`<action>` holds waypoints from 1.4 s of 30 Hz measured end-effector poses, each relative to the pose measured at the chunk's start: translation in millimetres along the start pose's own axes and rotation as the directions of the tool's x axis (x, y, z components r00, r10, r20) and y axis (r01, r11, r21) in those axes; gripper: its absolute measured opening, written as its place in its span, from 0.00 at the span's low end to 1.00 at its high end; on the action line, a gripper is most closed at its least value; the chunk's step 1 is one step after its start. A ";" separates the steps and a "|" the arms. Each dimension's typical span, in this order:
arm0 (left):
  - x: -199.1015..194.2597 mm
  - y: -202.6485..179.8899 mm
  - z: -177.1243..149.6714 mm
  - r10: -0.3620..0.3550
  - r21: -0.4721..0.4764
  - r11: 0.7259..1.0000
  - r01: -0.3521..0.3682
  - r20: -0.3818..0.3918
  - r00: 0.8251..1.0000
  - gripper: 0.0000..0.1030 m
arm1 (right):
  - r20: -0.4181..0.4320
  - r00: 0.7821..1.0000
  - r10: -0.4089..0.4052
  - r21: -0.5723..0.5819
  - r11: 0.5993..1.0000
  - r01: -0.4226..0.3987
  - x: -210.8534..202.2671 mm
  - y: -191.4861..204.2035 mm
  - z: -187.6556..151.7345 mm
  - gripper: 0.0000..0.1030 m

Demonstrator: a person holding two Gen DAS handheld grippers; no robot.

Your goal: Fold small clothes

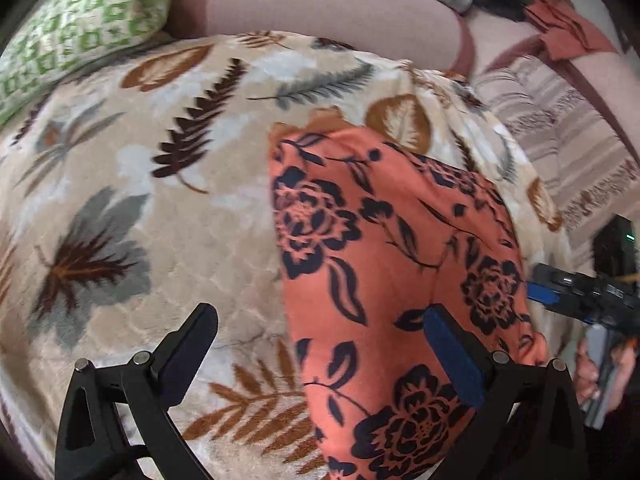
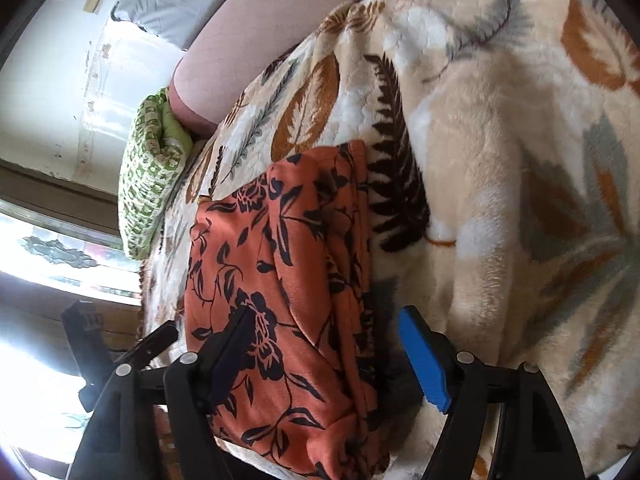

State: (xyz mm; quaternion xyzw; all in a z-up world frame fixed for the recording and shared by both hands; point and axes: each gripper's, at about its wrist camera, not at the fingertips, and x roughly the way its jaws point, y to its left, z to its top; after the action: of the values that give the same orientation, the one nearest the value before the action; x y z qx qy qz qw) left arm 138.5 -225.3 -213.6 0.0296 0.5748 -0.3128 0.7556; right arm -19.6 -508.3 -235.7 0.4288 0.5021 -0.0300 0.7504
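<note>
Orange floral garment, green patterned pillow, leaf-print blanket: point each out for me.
Orange floral garment point(image 1: 384, 264): left wrist view, middle of its top fold.
Green patterned pillow point(image 2: 150, 176): right wrist view, middle of its facing side.
Leaf-print blanket point(image 1: 160, 184): left wrist view, bare stretch left of the garment.

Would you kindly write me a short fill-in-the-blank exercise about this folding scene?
1. The orange garment carries a dark ____ print.
2. It lies on a beige blanket printed with ____.
3. The jaws of the left gripper stand ____, holding nothing.
4. The patterned pillow at the blanket's far edge is white and ____.

Missing words: floral; leaves; open; green
</note>
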 end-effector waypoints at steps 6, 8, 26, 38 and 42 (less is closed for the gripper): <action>15.6 2.0 -1.1 -0.065 -0.002 0.998 0.064 -0.022 0.998 0.99 | -0.074 0.996 0.049 0.000 0.999 -0.049 29.4 -1.7 -2.1 0.76; 19.5 3.3 -0.7 -0.074 -0.010 0.997 0.073 -0.021 0.997 0.98 | -0.069 0.995 0.070 0.003 0.998 -0.070 34.2 -2.1 -2.1 0.80; 34.5 -1.5 -2.6 -0.117 -0.053 0.992 0.117 0.005 0.993 0.50 | 0.018 0.997 0.080 -0.087 0.993 -0.078 45.1 34.3 -30.1 0.49; -34.7 14.4 -2.4 -0.075 -0.062 0.995 0.083 0.128 0.989 0.41 | 0.082 0.991 0.110 -0.228 0.969 -0.089 10.6 117.9 -33.5 0.42; -68.7 36.4 5.6 -0.016 -0.086 0.996 0.032 0.185 0.983 0.41 | 0.076 0.986 0.146 -0.280 0.952 -0.119 20.1 160.6 -26.6 0.42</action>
State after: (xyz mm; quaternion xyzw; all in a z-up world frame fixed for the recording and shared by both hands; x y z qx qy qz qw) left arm 151.9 -168.3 -162.1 -0.0401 0.5159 -0.2975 0.8023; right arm 47.4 -381.4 -156.2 0.3513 0.4351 0.0699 0.8261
